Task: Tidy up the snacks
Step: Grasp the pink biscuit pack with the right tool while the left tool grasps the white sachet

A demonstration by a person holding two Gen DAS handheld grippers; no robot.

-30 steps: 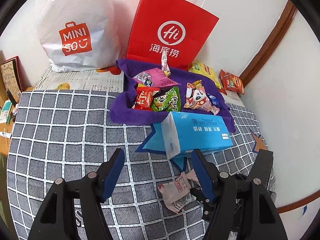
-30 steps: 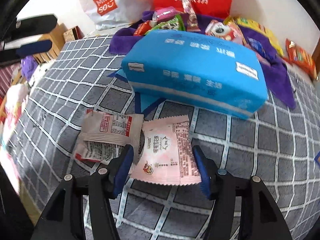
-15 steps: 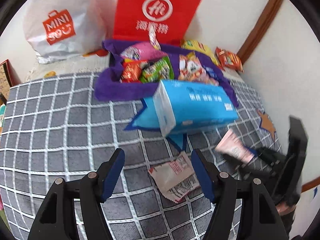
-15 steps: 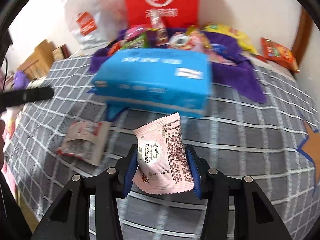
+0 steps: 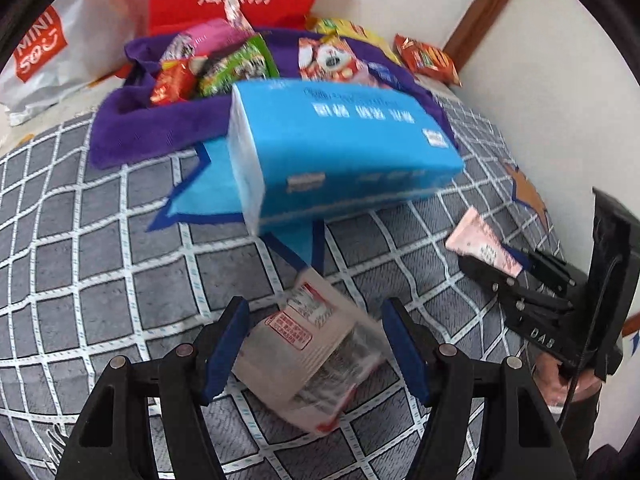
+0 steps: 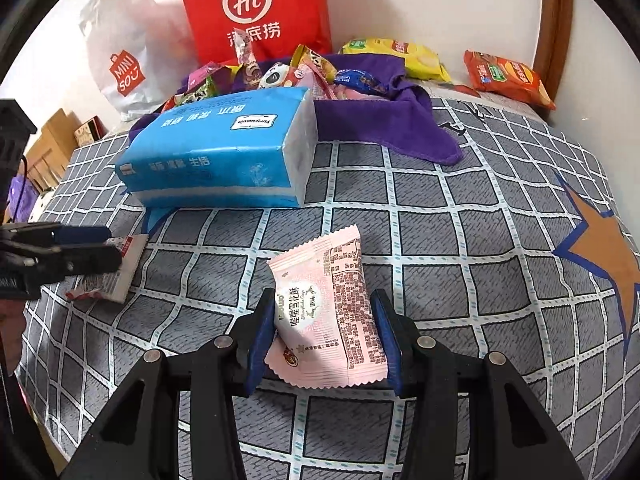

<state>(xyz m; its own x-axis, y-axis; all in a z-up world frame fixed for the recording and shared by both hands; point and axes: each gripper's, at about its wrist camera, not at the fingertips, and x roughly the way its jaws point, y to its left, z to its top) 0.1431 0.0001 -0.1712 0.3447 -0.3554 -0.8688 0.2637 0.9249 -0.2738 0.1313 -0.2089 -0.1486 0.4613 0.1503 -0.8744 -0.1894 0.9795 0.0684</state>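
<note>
My right claw (image 6: pixel 322 336) is clamped on a pink snack packet (image 6: pixel 326 320), both blue pads pressed against its sides; the packet is lifted clear of the grey checked cloth (image 6: pixel 460 216). In the left wrist view the same packet (image 5: pixel 482 242) shows at the right, protruding from the right claw (image 5: pixel 508 268).

My left claw (image 5: pixel 314 344) has its fingers spread apart, with a white-and-red snack packet (image 5: pixel 310 346) lying between them on the cloth. I cannot tell whether the pads touch it. This view is motion-blurred. From the right wrist view, the left claw (image 6: pixel 106 246) sits over that packet (image 6: pixel 116 276).

A blue tissue pack (image 6: pixel 218 152) lies just behind both packets. Behind it, a purple towel (image 6: pixel 384 120) carries a heap of assorted snacks (image 5: pixel 224 64). Two more bags, one yellow (image 6: pixel 394 56) and one orange (image 6: pixel 508 76), lie beside the towel near the wall. A red paper bag (image 6: pixel 256 8) and a white plastic bag (image 6: pixel 128 52) stand against the wall.
</note>
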